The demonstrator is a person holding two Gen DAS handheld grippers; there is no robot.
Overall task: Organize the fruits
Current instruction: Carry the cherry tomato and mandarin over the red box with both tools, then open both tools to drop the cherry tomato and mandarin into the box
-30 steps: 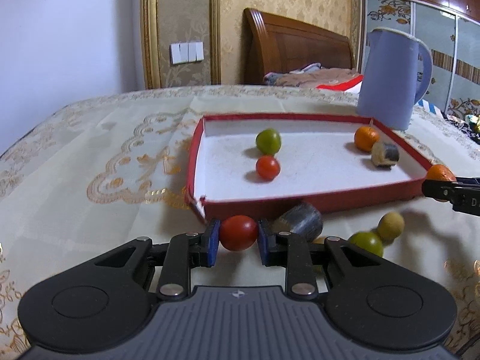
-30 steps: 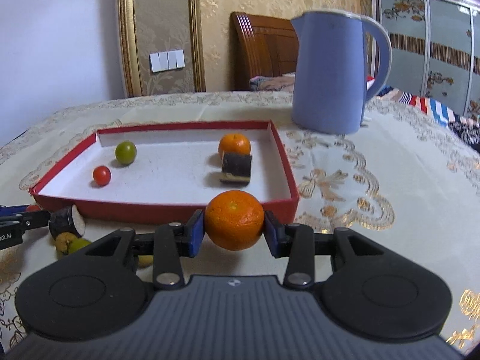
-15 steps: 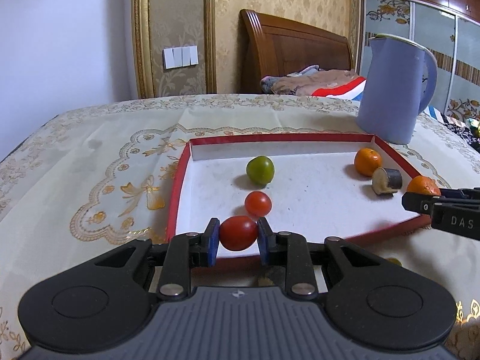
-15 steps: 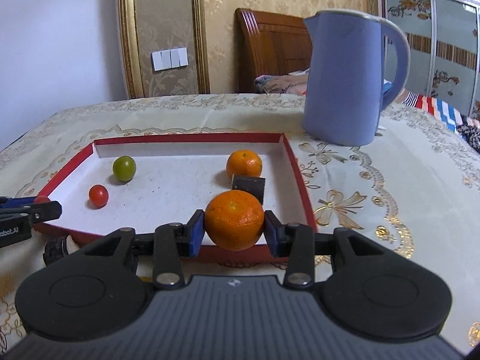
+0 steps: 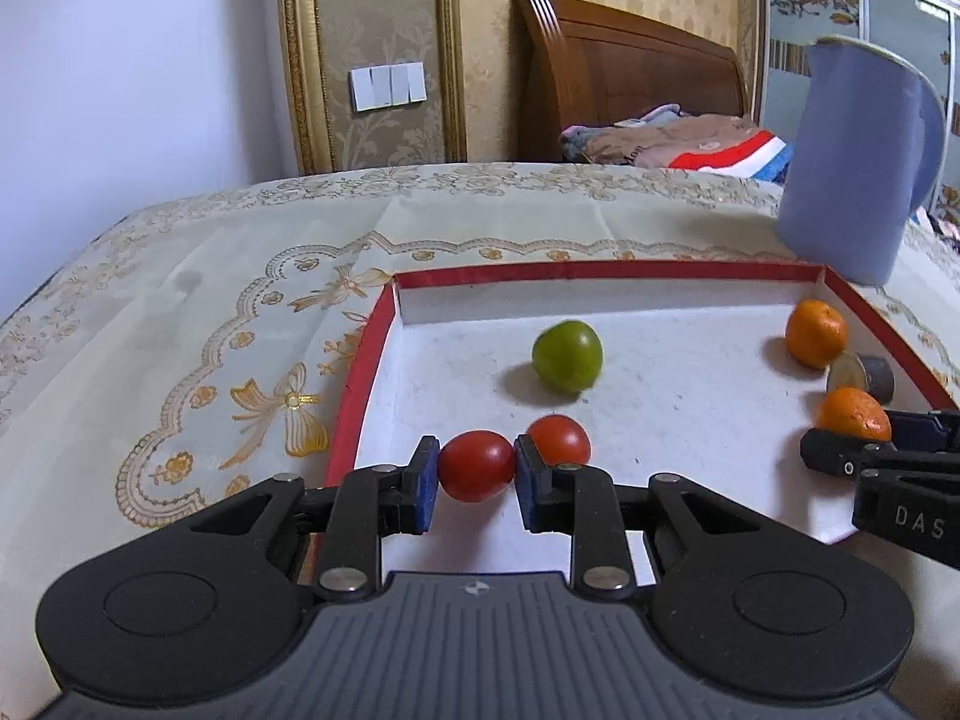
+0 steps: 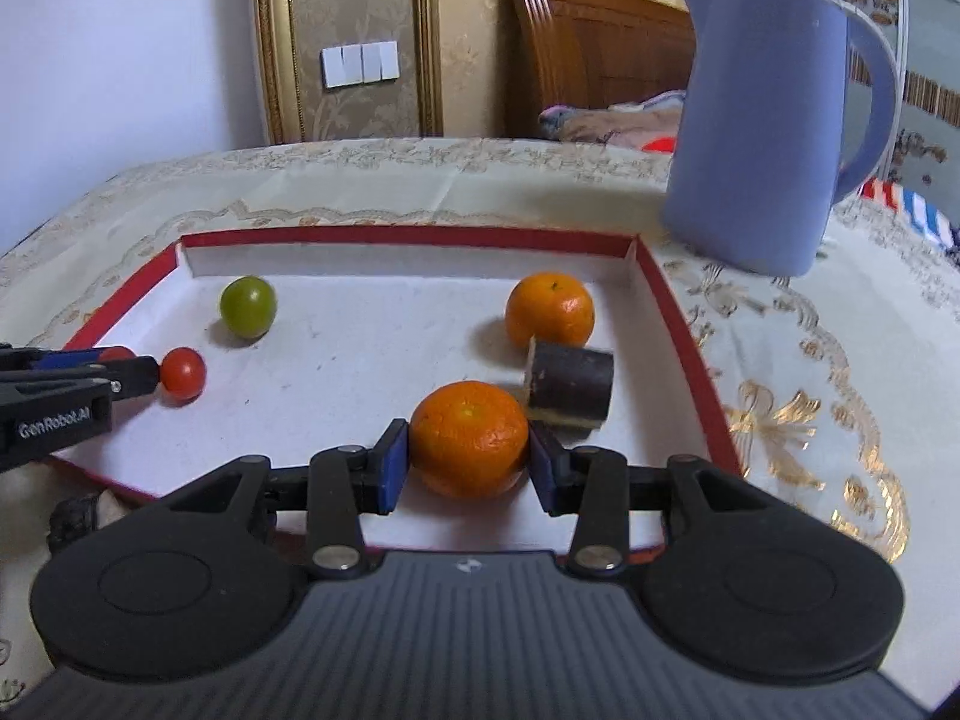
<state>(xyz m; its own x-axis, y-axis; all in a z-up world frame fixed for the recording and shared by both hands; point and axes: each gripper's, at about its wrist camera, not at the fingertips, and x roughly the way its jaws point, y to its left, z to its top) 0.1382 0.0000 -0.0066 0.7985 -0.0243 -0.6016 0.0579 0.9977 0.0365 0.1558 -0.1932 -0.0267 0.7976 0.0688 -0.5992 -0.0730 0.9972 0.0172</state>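
A red-rimmed white tray point(image 5: 612, 269) point(image 6: 414, 235) lies on the tablecloth. My left gripper point(image 5: 474, 468) is shut on a red tomato point(image 5: 476, 464) over the tray's near left part, beside a second red tomato point(image 5: 559, 438) point(image 6: 182, 372) lying in the tray. My right gripper point(image 6: 469, 450) is shut on an orange point(image 6: 469, 437) point(image 5: 854, 413) over the tray's near right part. Further in lie a green fruit point(image 5: 567, 355) point(image 6: 248, 306), another orange point(image 5: 816, 333) point(image 6: 550, 309) and a dark cut piece point(image 6: 570, 384) point(image 5: 861, 373).
A blue jug point(image 5: 858, 162) point(image 6: 768, 120) stands on the cloth beyond the tray's far right corner. A dark piece point(image 6: 78, 519) lies on the cloth outside the tray's near left edge. A wooden headboard point(image 5: 624, 72) and bedding stand behind the table.
Both grippers have moved forward with their fruit, from in front of the tray's near rim to over its floor. The loose fruit on the cloth has dropped out of the left wrist view.
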